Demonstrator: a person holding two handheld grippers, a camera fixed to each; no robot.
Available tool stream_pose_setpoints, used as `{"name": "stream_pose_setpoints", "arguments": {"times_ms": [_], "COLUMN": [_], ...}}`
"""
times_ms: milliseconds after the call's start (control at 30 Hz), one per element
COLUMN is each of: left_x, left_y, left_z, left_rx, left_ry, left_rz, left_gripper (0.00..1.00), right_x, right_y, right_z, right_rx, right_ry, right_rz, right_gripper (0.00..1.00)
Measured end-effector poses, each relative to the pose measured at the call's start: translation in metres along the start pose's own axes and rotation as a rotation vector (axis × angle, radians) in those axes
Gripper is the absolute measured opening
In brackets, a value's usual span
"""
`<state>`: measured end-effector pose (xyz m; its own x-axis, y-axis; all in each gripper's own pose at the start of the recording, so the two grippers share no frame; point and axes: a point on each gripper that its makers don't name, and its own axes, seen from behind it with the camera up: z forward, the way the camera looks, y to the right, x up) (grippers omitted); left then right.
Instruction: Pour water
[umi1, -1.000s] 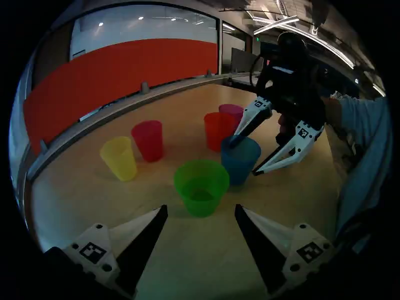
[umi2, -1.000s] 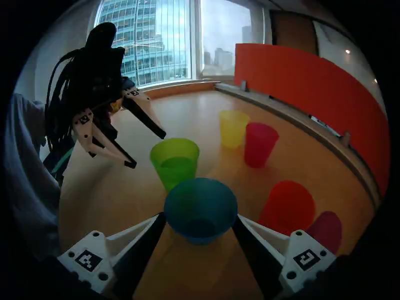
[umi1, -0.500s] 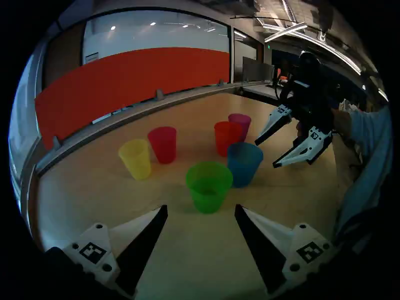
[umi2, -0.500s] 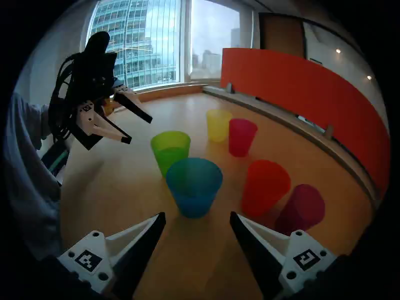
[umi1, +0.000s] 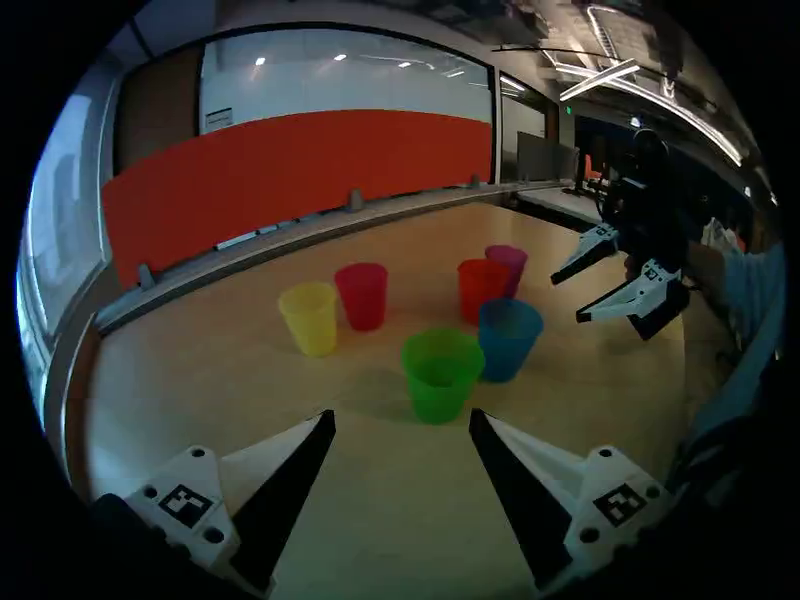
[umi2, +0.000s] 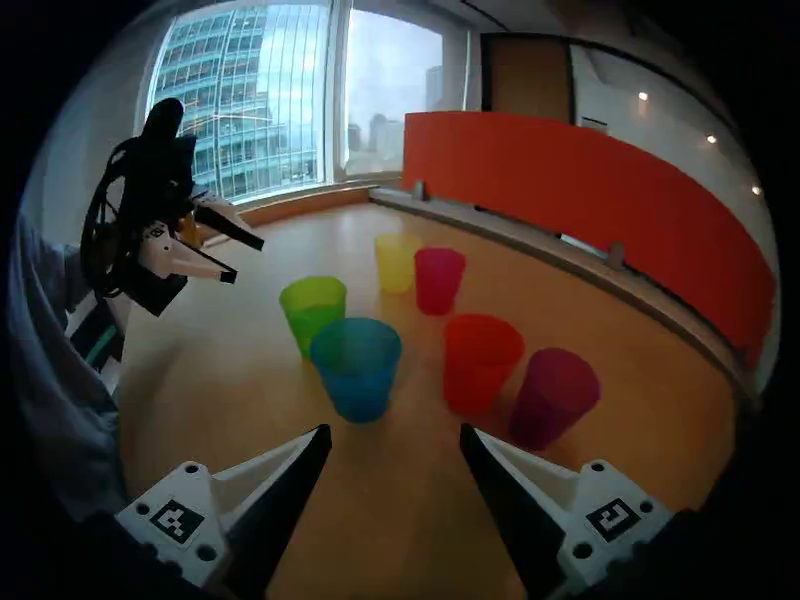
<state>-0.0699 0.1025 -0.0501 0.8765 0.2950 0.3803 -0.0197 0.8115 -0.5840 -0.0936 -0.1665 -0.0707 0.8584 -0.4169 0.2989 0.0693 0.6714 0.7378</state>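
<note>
Several plastic cups stand upright on a wooden table (umi1: 200, 400). In the left gripper view a green cup (umi1: 441, 374) is nearest, with a blue cup (umi1: 509, 338) just behind it to the right. My left gripper (umi1: 402, 428) is open, short of the green cup. The right gripper (umi1: 582, 296) hangs open past the blue cup on the right. In the right gripper view my right gripper (umi2: 395, 442) is open with the blue cup (umi2: 355, 367) ahead of it and the green cup (umi2: 312, 313) behind. The left gripper (umi2: 238, 262) hangs open at the far left.
Yellow (umi1: 310, 317), pink-red (umi1: 362, 295), orange-red (umi1: 483, 290) and magenta (umi1: 509, 262) cups stand farther back. An orange wall panel (umi1: 300, 170) runs behind the table's far ledge. Tall windows (umi2: 250, 100) lie beyond. A person's sleeve (umi2: 50, 400) is at the left.
Both grippers have drawn back from the cups. The right gripper had the blue cup between its fingers a second ago; now the cup stands free on the table.
</note>
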Motion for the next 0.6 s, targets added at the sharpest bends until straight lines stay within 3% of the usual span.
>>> {"name": "stream_pose_setpoints", "arguments": {"times_ms": [367,600], "left_x": [0.024,0.048], "left_y": [-0.037,-0.049], "left_z": [-0.021,-0.04], "left_rx": [0.189,0.295], "left_ry": [0.131,0.237], "left_rz": [-0.053,-0.069], "left_gripper": [1.0,1.0], "right_x": [0.019,0.047], "right_y": [0.039,0.065], "right_z": [-0.031,-0.059], "right_rx": [-0.195,-0.344], "right_ry": [0.118,0.241], "right_rz": [0.058,0.074], "right_gripper": [1.0,1.0]}}
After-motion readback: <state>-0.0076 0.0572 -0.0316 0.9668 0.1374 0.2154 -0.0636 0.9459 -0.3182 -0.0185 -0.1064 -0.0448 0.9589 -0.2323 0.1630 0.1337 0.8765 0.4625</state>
